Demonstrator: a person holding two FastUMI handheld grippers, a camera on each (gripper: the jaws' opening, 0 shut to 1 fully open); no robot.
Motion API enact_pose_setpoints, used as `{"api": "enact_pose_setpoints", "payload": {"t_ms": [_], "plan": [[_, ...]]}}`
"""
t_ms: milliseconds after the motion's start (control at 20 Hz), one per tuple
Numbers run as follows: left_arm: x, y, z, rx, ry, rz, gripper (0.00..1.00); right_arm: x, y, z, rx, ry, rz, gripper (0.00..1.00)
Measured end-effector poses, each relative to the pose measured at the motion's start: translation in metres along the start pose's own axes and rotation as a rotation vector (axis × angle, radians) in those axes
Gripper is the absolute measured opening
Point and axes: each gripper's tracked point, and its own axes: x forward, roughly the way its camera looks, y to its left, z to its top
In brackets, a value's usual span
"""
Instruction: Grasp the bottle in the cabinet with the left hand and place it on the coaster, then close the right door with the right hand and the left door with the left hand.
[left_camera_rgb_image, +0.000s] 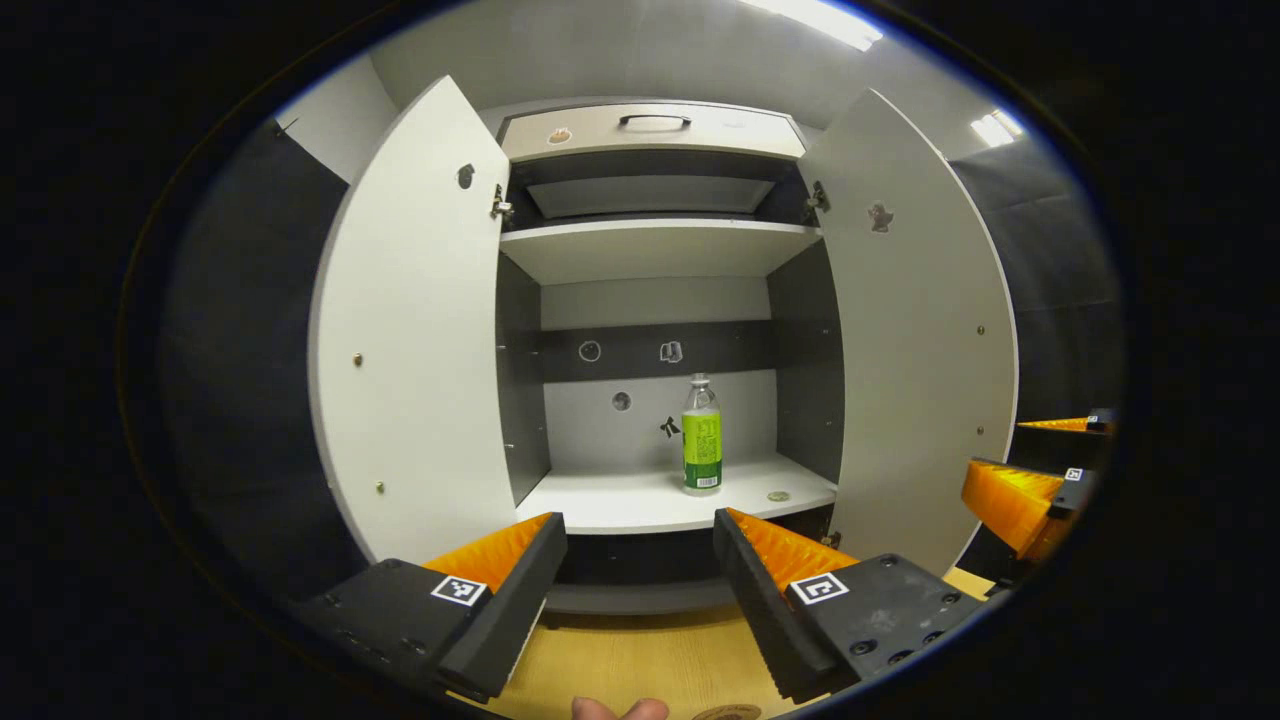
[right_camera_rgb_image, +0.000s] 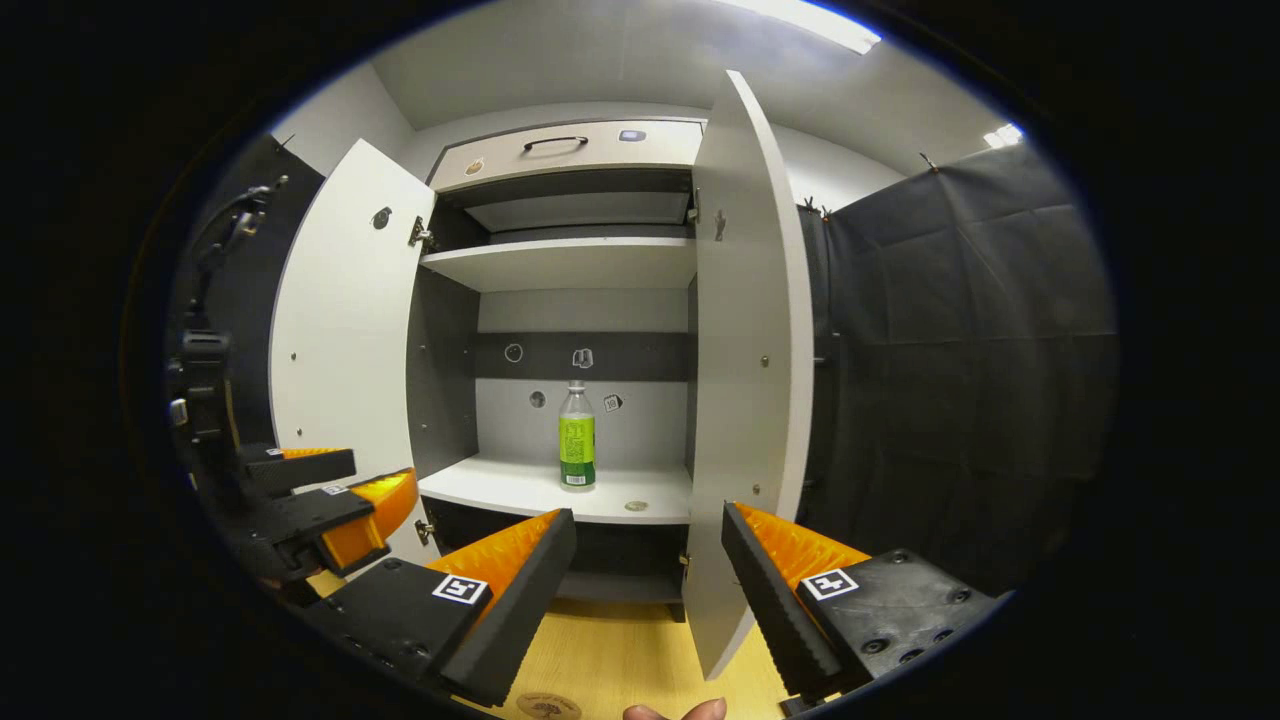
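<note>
A clear bottle with a green label stands upright on the cabinet's lower shelf, right of centre. Both white doors, left and right, are swung wide. My left gripper is open and empty, well short of the shelf, with the bottle a little right of its centre line. My right gripper is open too, facing the edge of the right door, with the bottle to the left. A round coaster lies on the wooden table near me. The right gripper shows at the far right.
A small round disc lies on the shelf beside the bottle. Above are an empty upper shelf and a drawer front with a handle. The left gripper shows at the left of the right gripper view. Black cloth hangs on the right.
</note>
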Motion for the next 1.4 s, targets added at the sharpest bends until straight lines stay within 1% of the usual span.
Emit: {"api": "enact_pose_setpoints", "payload": {"t_ms": [100,250,450,650,800,950,1050,1400], "plan": [[0.024,-0.014,-0.003,-0.026,0.005,-0.025,0.94,-0.005,-0.011,0.0,-0.002,-0.001,-0.009,0.98],[0.067,-0.03,-0.007,-0.061,0.013,-0.043,0.94,-0.011,-0.032,-0.005,0.003,0.01,-0.028,0.98],[0.129,-0.045,-0.009,-0.065,0.007,-0.051,0.94,-0.016,-0.059,-0.011,0.011,0.024,-0.043,0.98],[0.187,-0.053,-0.009,-0.038,-0.017,-0.036,0.94,-0.02,-0.091,-0.017,0.012,0.035,-0.088,0.98],[0.223,-0.063,-0.007,-0.012,-0.031,-0.038,0.94,-0.02,-0.11,-0.023,0.008,0.047,-0.116,0.98],[0.255,-0.073,-0.013,-0.039,-0.017,-0.045,0.94,-0.02,-0.123,-0.028,0.011,0.061,-0.126,0.98],[0.275,-0.075,-0.017,-0.053,-0.003,-0.035,0.94,-0.02,-0.132,-0.032,0.003,0.069,-0.131,0.98],[0.336,-0.074,-0.024,-0.021,-0.003,0.006,0.94,-0.013,-0.16,-0.041,-0.012,0.088,-0.185,0.98]]}}
